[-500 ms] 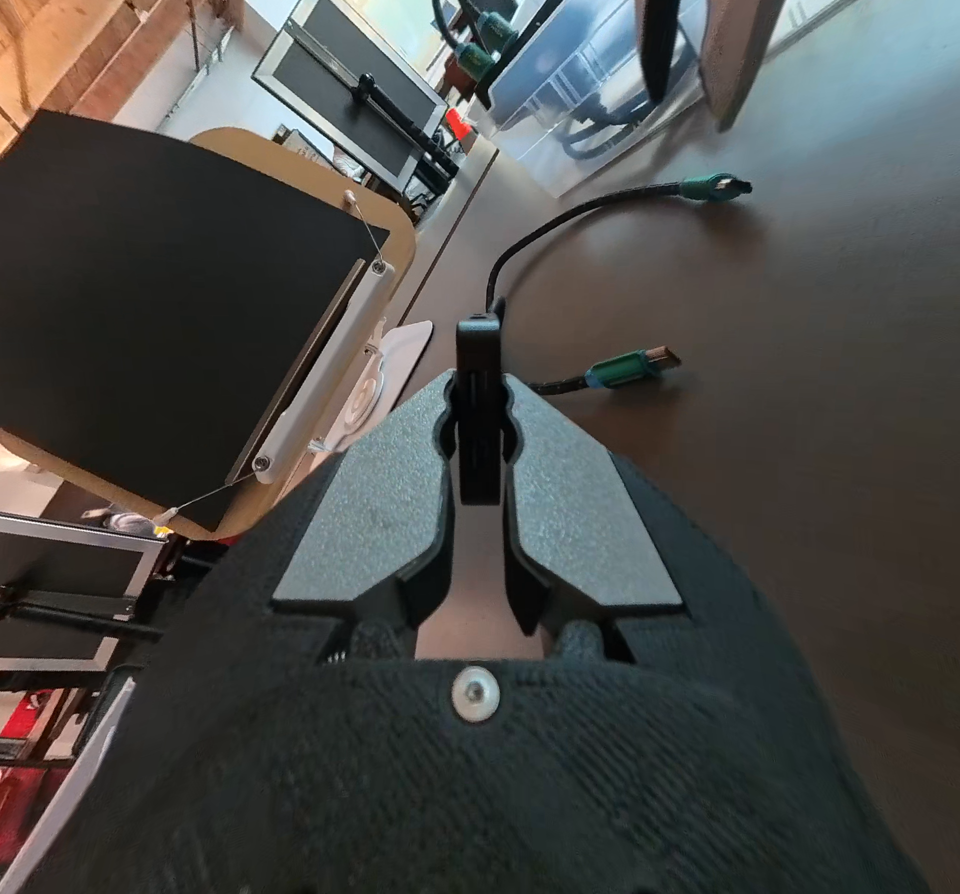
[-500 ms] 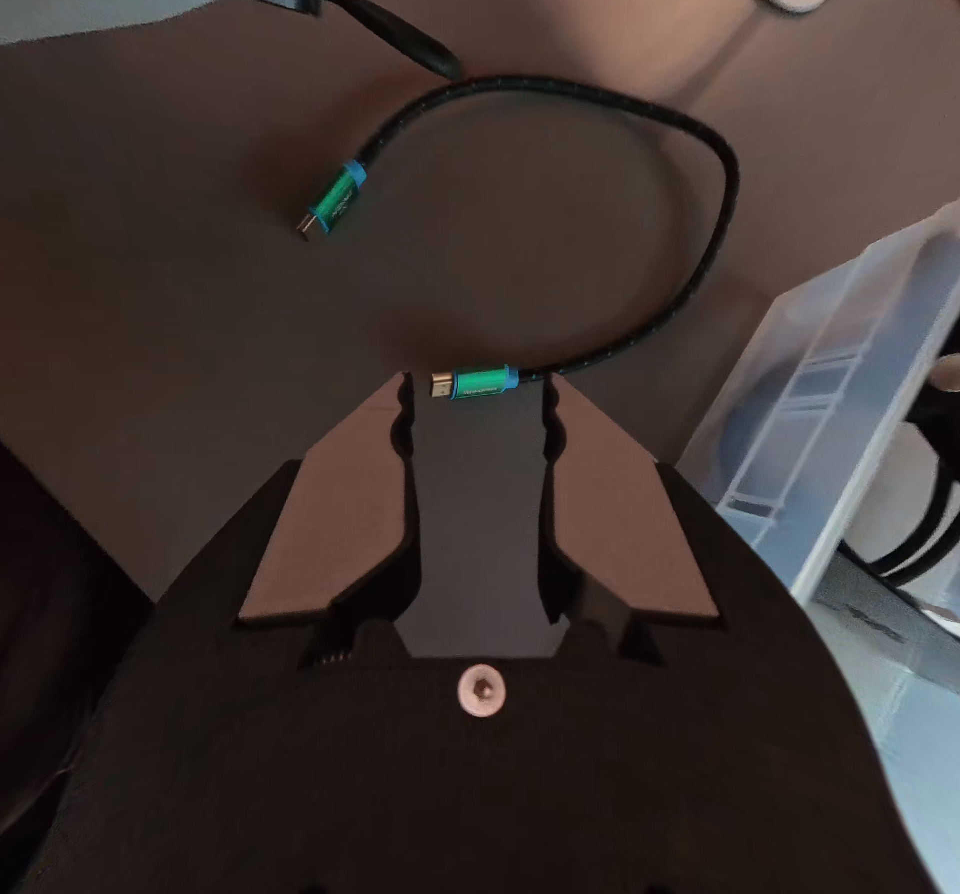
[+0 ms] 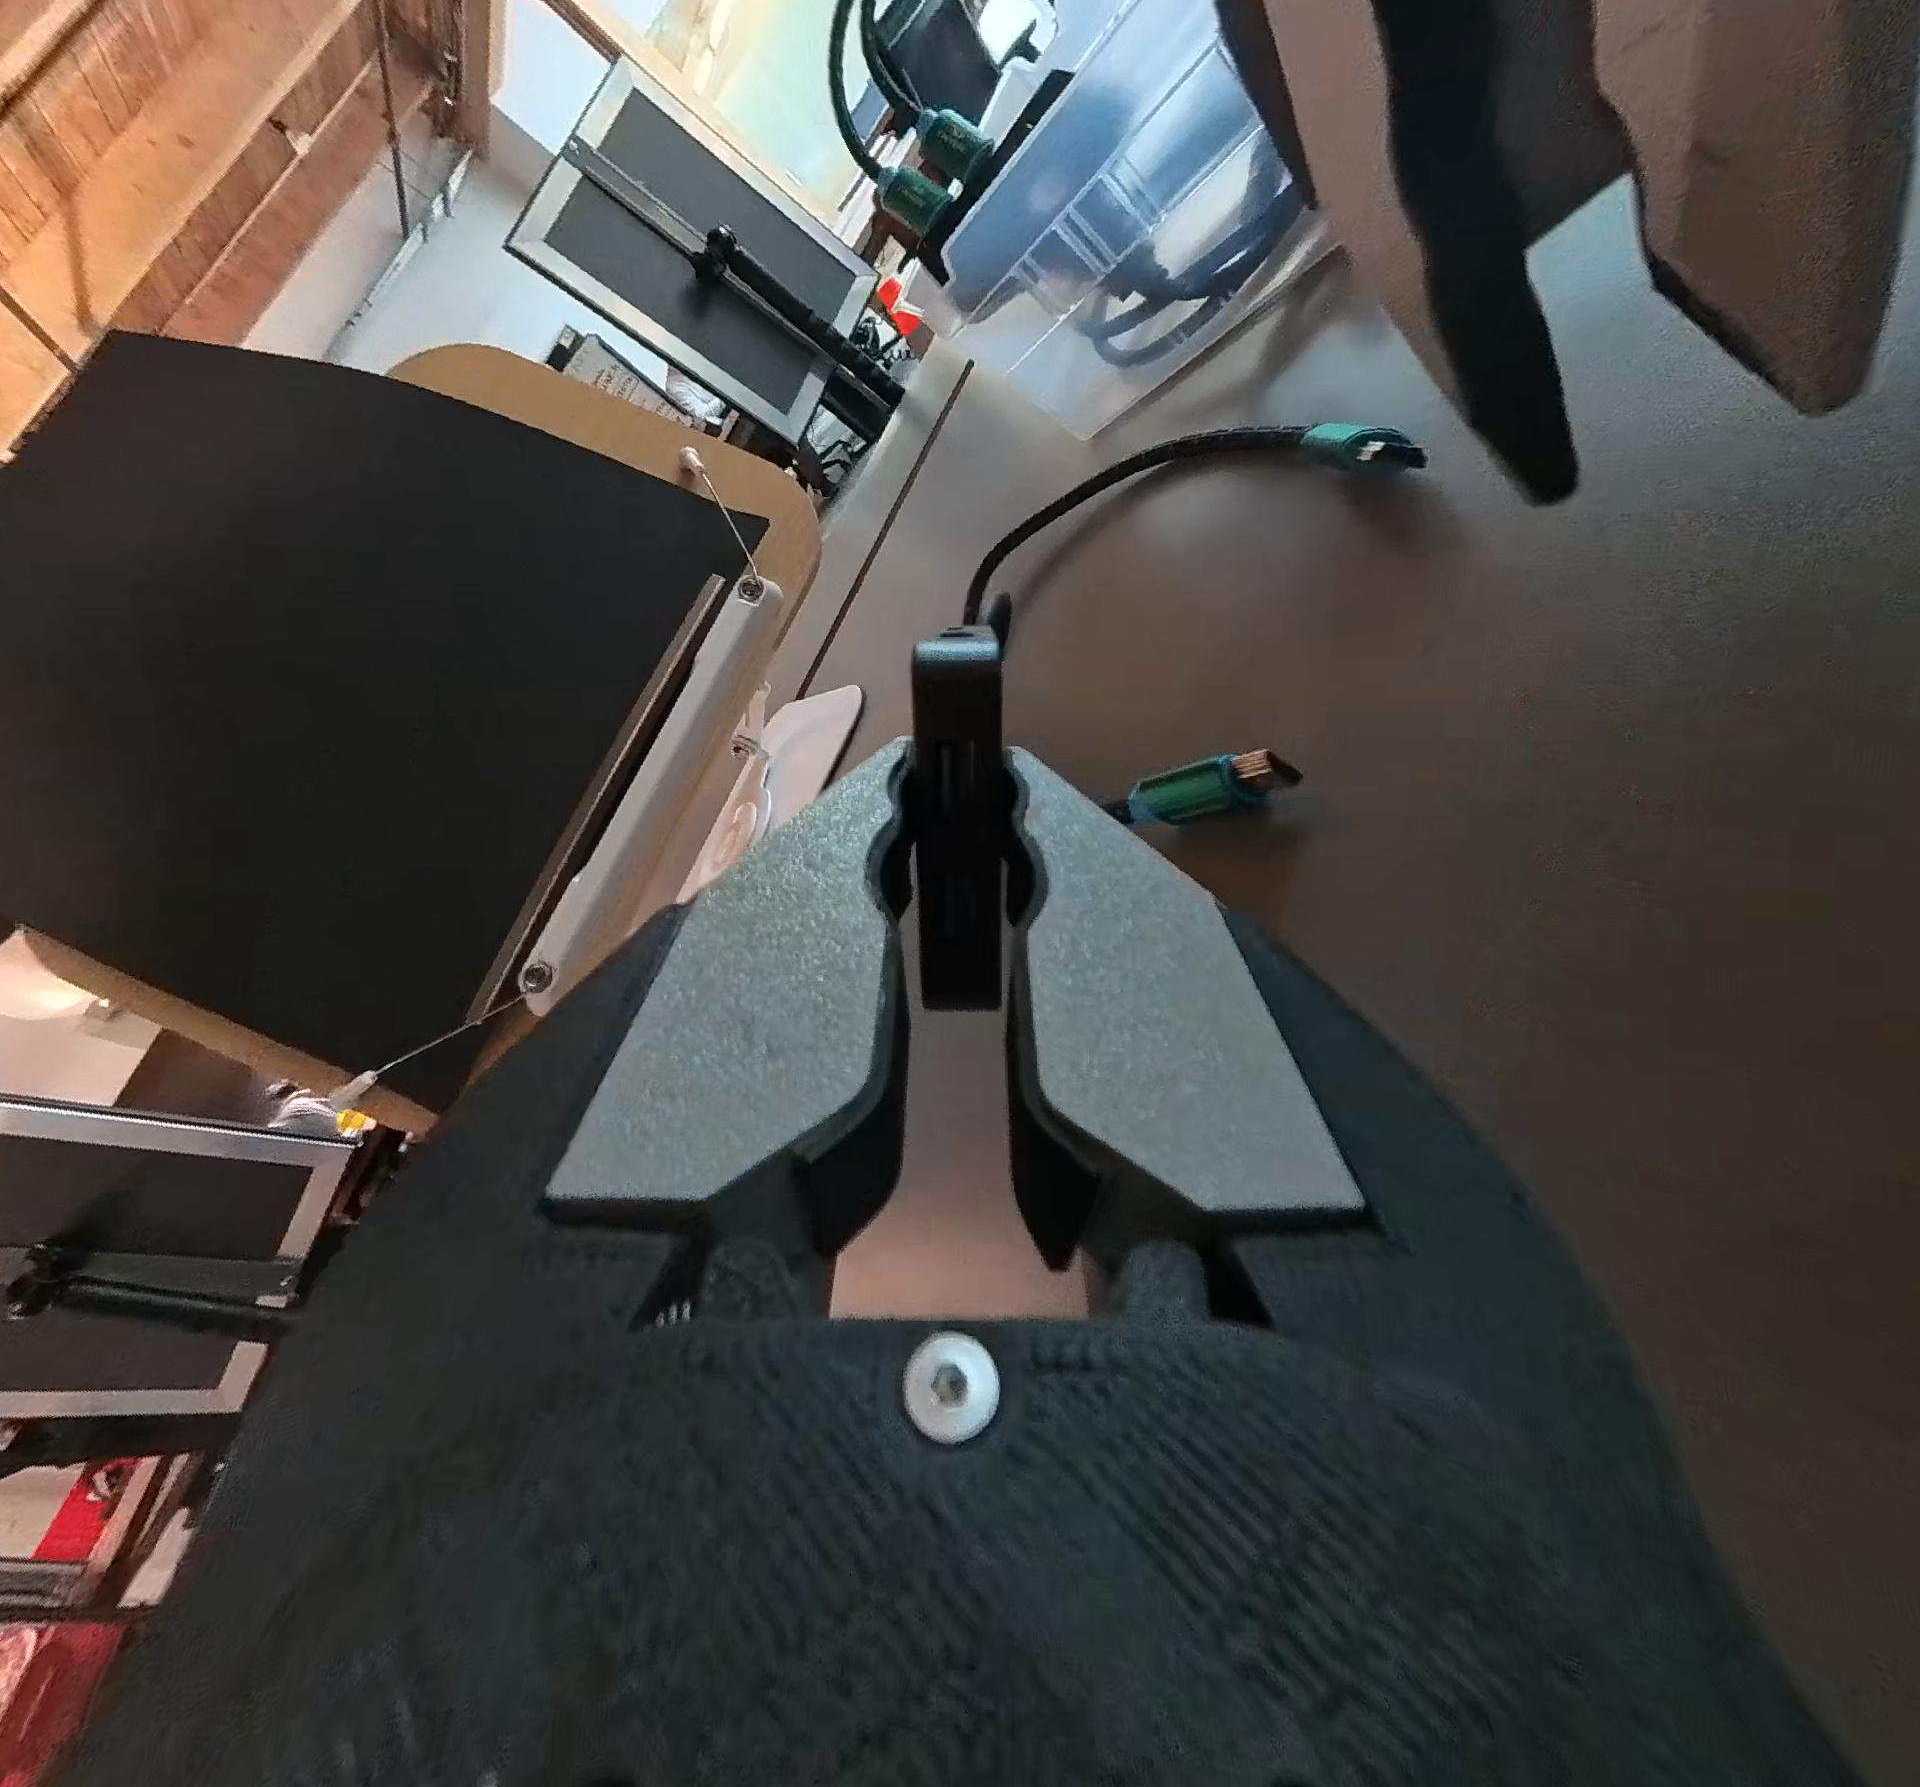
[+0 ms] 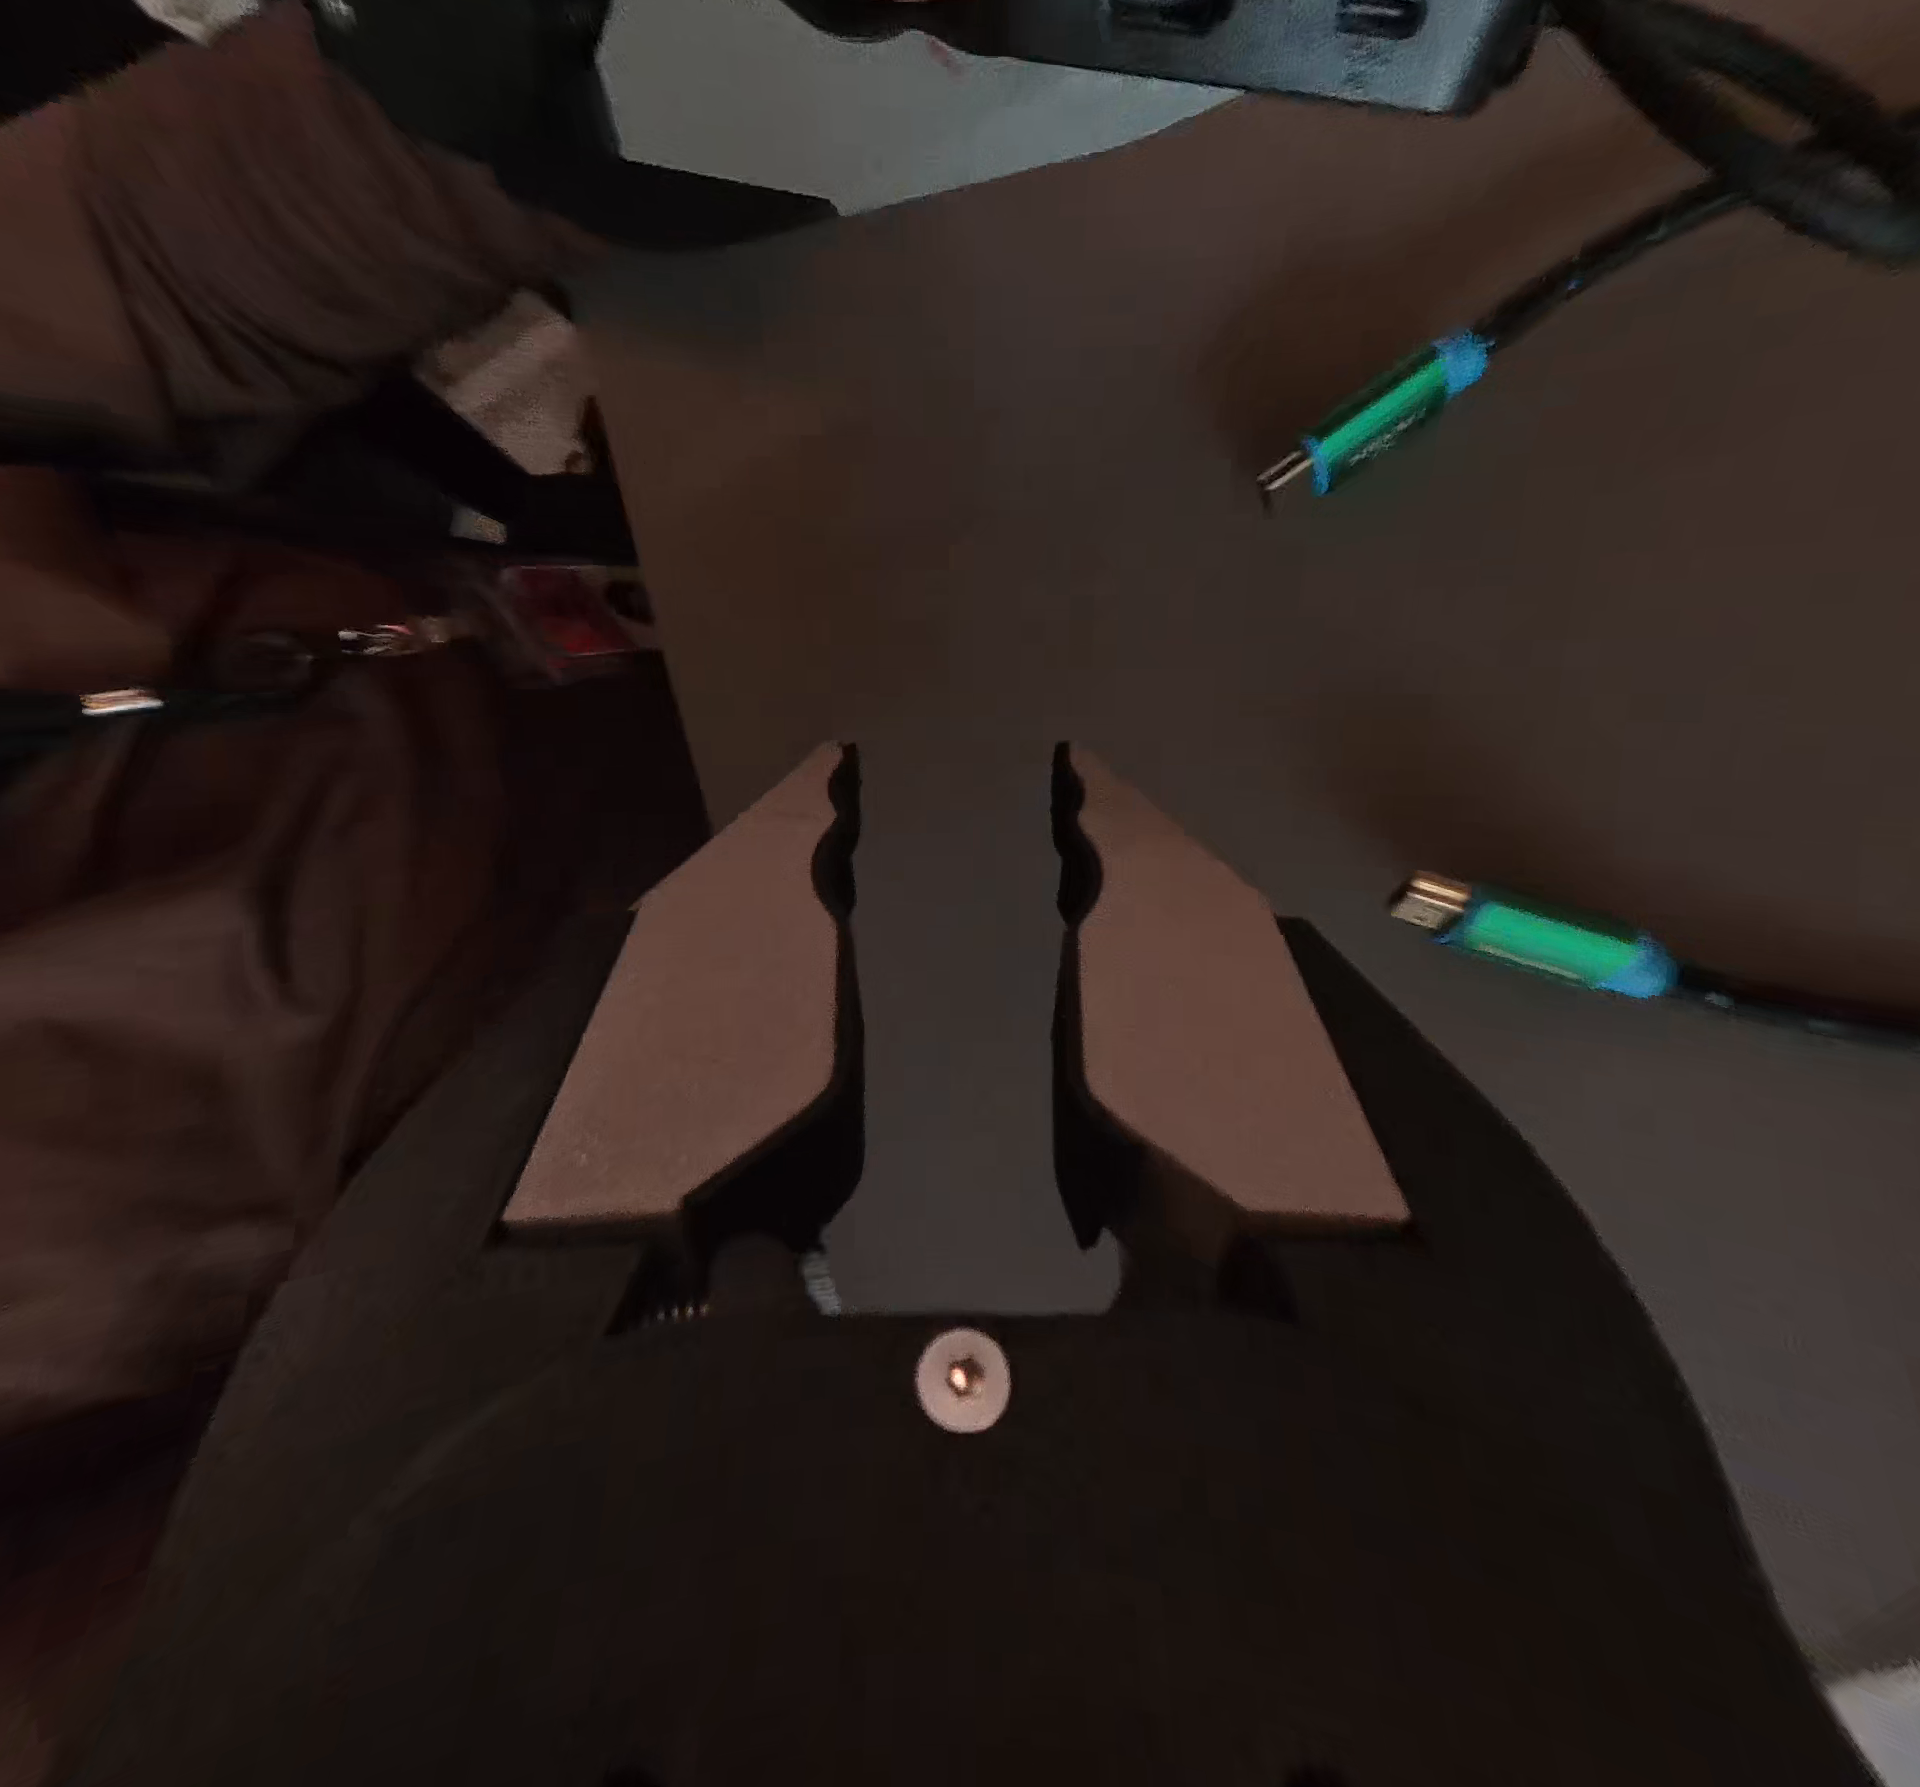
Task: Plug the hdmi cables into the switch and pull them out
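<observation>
My left gripper is shut on the black HDMI switch, which it holds edge-on above the dark table. The switch's own cable runs from its far end. In the right wrist view the switch shows at the top with its ports facing me. My right gripper is open with nothing between its pads, and hovers over the table. It also shows at the top right of the left wrist view. Two green HDMI plugs lie loose on the table to its right. They also show in the left wrist view.
A clear plastic bin holding more cables stands at the table's far side. A chair with a black back stands off the table's left edge. The table edge runs just left of my right gripper. Across from one pair of fingers to the other is roughly 11 centimetres.
My right gripper has swung left, away from the green plug that lay at its fingertips, and its jaws stand narrower. The switch now appears closer in its view. The left gripper keeps its hold.
</observation>
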Tool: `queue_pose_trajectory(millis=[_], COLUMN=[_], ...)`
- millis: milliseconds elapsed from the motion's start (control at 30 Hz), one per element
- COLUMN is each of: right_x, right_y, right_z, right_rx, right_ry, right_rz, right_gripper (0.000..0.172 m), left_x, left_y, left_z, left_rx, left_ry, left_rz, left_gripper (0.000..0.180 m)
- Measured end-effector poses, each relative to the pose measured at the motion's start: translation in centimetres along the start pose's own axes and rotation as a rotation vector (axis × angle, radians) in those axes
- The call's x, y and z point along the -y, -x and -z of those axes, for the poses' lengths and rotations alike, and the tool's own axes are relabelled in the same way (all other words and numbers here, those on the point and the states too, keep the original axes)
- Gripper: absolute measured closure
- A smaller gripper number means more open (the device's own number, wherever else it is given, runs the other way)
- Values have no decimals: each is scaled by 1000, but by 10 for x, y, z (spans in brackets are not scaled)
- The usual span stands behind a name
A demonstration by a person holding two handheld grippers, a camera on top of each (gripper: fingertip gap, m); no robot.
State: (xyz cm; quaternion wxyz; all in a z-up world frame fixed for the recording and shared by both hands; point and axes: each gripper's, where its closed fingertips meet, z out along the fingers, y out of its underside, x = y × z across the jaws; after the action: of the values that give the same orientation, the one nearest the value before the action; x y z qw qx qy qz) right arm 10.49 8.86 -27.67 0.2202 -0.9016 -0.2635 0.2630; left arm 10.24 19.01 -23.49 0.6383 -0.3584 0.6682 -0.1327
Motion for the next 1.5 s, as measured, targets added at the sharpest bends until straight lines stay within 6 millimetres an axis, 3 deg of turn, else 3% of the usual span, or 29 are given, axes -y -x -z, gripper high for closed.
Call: queue_pose_trajectory(millis=[133, 200, 233, 400, 433, 500, 533, 667, 767, 900, 1000, 1100, 1167, 1333, 1500], right_x=[7, 14, 14, -10, -17, -13, -13, 5, 18, 1, -11, -9, -8, 2, 23], right_y=[-41, -67, -80, -103, -104, -79, -69, -7, 10, -10, -15, -27, -24, -21, -36], right_z=[27, 44, 49, 20, 13, 1, -1, -8, 0, 8, -1, -16, -26, -37, -23], right_rx=[-301, -476, -549, -550, -523, -323, -259, 55, 52, -126, -133, -148, -77, -19, -253], right_ry=[-50, -104, -118, 32, 72, 20, 15, -46, -96, -23, 39, 42, 28, -32, -97], right_rz=[46, 71, 68, 31, 19, 6, 4, 62, 170, 263, 277, 254, 241, 250, 388], right_gripper=[128, 107, 105, 94, 96, 101, 112, 116, 123, 137, 137, 137, 137, 159, 162], left_x=[1, -2, -4, -5, -5, -6, -6, -4, -4, 1, -1, -3, -4, -7, -12], left_y=[1, -1, -1, -2, -2, -3, -3, -4, -4, -10, -11, -11, -8, -5, -2], left_z=[0, -1, -2, -3, -3, -4, -4, -4, -3, -1, -2, -2, -2, -2, -1], left_rx=[8, 8, 10, 10, 10, 8, 8, 11, 8, -26, -38, -51, -48, -60, -55], left_ry=[-6, 17, 31, 35, 35, 43, 45, 38, 33, 2, 9, 20, 22, 37, 88], left_rz=[-15, -37, -48, -50, -49, -53, -57, -73, -75, -68, -67, -34, -6, 57, 55], left_gripper=[169, 169, 169, 169, 169, 169, 169, 169, 169, 169, 169, 169, 169, 169, 169])
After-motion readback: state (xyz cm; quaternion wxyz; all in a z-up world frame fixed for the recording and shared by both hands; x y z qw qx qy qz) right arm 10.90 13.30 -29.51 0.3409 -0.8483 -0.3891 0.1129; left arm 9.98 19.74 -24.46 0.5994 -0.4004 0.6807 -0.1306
